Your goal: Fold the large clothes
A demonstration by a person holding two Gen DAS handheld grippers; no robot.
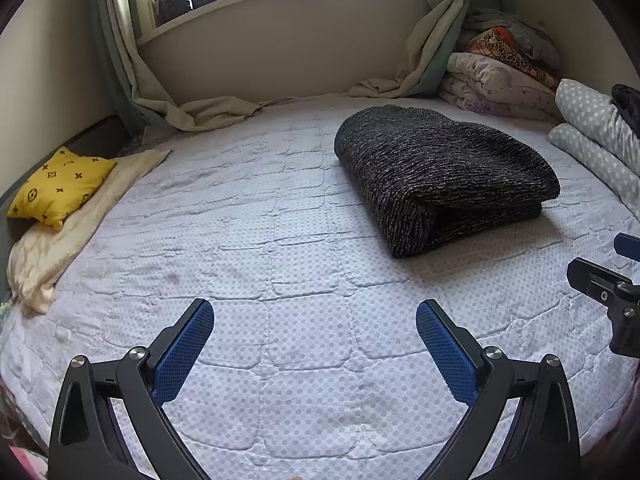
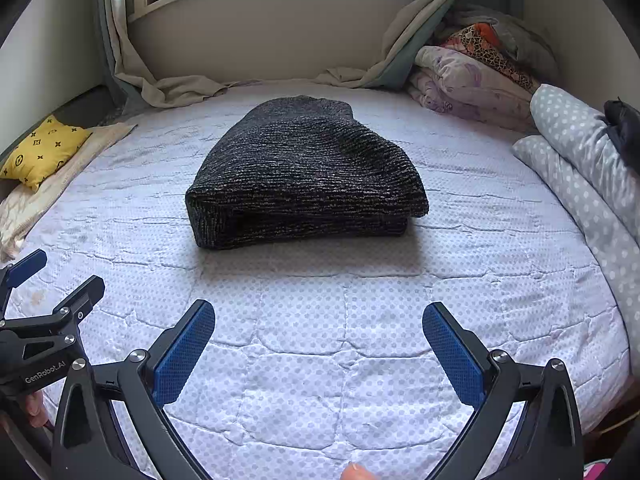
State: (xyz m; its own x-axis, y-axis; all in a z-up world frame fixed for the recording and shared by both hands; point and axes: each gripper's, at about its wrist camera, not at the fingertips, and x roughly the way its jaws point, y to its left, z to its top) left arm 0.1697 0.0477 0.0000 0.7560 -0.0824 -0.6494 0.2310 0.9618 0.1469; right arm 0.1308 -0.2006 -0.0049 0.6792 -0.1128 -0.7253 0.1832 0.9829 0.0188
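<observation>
Mattress (image 2: 320, 360) bears folded sweater (image 2: 304, 176), long axis running toward window.

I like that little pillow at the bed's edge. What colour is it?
Bright yellow with small dark printed symbols; the small square pillow shows best in the left wrist view.

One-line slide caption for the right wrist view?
Open right gripper hovers over the mattress, facing a folded dark knit garment.

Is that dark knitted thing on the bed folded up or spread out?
Folded. The dark knit garment lies as a thick compact bundle on the mattress, stacked layers showing at its near edge.
</observation>
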